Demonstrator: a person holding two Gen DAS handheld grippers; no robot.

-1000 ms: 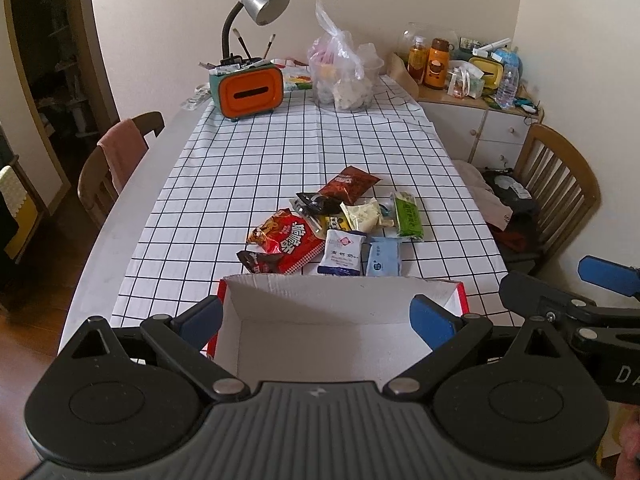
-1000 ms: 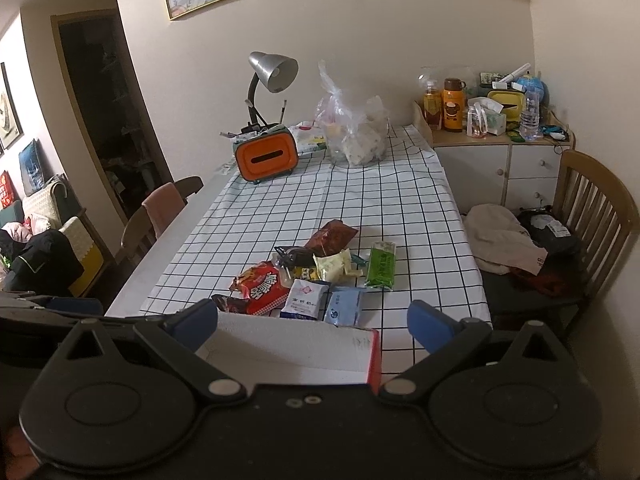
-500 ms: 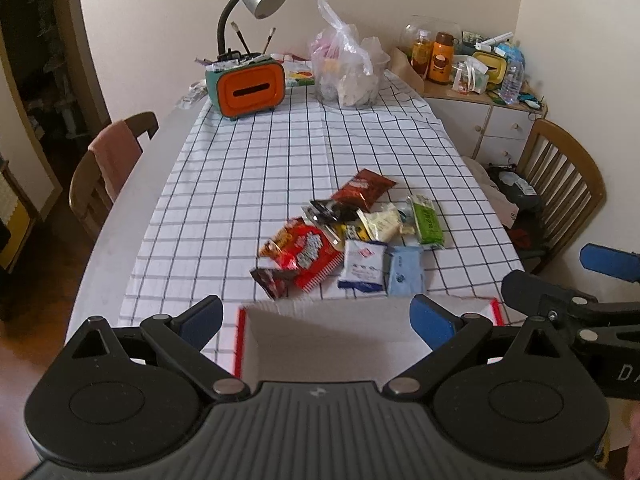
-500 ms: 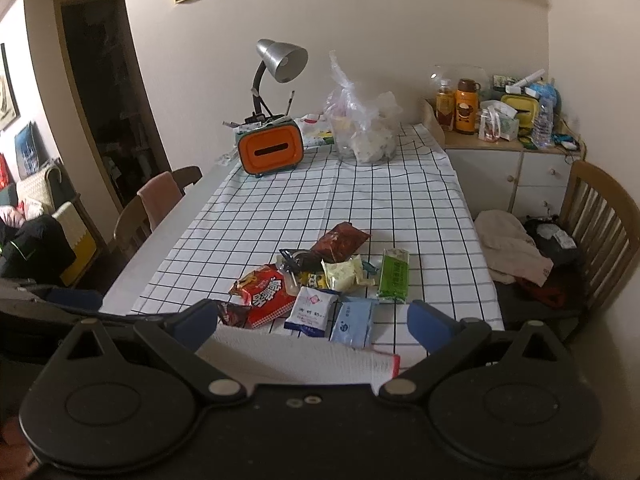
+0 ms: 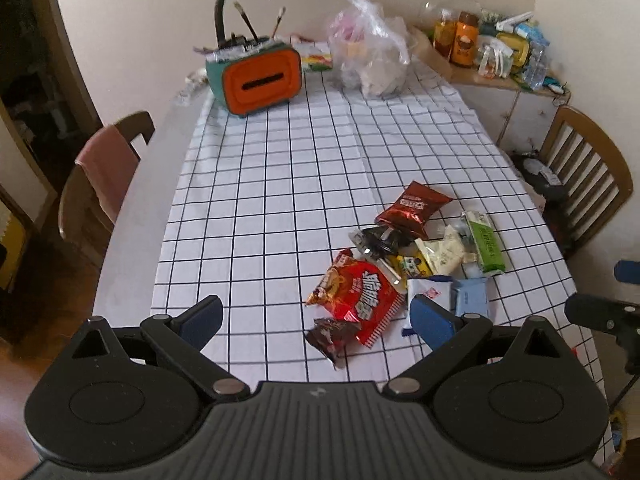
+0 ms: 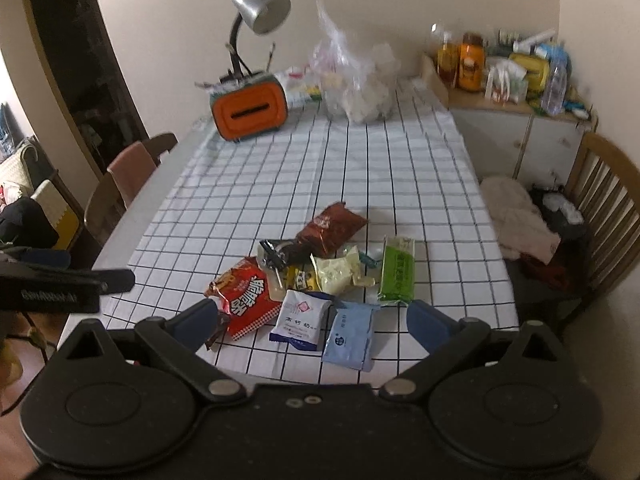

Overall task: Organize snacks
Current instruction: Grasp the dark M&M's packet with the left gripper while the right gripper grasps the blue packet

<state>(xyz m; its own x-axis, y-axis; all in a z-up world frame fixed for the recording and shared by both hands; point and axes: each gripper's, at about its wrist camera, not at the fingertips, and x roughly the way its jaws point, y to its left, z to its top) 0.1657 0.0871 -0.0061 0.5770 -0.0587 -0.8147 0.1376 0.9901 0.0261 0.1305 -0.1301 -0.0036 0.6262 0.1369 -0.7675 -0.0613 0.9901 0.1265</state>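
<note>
Red snack bag (image 5: 362,298), black-gridded white tablecloth (image 5: 280,184)

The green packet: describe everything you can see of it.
The green packet is a flat, oblong, sealed pouch of glossy film, bright green with a paler top end and printed text too small to read. It lies flat on the checked tablecloth, long axis running away from the cameras, at the right edge of the snack pile. Its left edge meets the cream wrapper. No fingers touch it.

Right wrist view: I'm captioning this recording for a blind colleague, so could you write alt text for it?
A pile of snack packets lies on a checked tablecloth, seen past the open, empty right gripper. Nearest are a red noodle bag, a white sachet, a pale blue packet and a green pack. An orange tissue box, a desk lamp and a plastic bag stand at the far end.
</note>
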